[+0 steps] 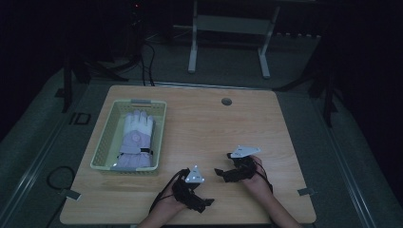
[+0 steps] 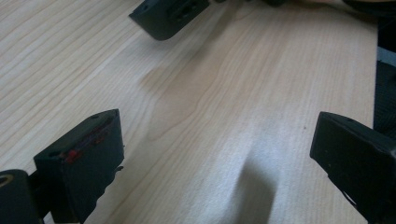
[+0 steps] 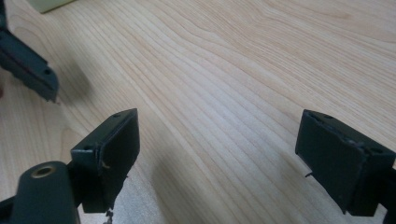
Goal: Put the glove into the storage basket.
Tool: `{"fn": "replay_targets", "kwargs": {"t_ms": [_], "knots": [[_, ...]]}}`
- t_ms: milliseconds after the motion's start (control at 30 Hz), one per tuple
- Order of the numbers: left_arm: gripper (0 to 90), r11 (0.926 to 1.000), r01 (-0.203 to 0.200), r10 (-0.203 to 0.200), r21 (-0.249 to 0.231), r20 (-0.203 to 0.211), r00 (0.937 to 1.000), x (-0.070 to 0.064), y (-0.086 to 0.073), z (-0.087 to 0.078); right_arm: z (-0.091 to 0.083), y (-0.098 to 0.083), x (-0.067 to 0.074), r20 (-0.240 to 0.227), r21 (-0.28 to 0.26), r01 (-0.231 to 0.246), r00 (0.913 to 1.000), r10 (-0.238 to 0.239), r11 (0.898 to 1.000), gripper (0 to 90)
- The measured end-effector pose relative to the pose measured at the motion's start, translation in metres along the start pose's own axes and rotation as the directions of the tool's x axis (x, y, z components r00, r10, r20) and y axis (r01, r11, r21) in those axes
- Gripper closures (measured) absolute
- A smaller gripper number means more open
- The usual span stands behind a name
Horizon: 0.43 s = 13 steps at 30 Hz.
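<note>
Jaws on both sides are spread wide with nothing between them, just bare wood grain. Left hand-held gripper (image 1: 202, 203) sits low near the front edge of the desk (image 1: 214, 123), angled toward the right, and its own view catches the tip of the other one up top. Right hand-held gripper (image 1: 223, 168) is just beside it, a bit further in, pointing left toward the basket (image 1: 105, 137). The two are near each other but not touching.

Closest thing to them is the glove (image 1: 135, 140), white and lilac, lying flat inside that pale green basket on the left side of the desk, well apart from both. Basket walls surround it all round.

Middle and right of the desk are open wood. A small round grommet (image 1: 226, 101) sits near the far edge.
</note>
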<state>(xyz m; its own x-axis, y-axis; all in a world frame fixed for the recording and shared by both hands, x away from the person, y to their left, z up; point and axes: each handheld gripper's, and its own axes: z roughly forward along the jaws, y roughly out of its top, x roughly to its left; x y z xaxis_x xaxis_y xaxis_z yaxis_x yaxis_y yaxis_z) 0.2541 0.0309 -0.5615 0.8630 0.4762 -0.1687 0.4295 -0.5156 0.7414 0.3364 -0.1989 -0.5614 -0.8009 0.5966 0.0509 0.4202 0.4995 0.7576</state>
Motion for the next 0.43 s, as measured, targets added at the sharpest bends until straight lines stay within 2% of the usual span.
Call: {"fn": "replay_targets", "kwargs": {"t_ms": [167,433], "knots": [[2.7,0.9999,-0.006,0.007,-0.013,0.009,0.9999,-0.0024,-0.0029,-0.0006,0.0003,-0.0009,0.0012,0.016,-0.005,0.015,0.9998,-0.015,1.000,13.5],[2.7,0.9995,-0.025,0.025,-0.020,0.013,0.9996,-0.0040,-0.0040,0.0005,-0.0005,-0.0014,-0.0017,0.014,-0.012,0.007,0.9999,-0.007,1.000,13.6]]}}
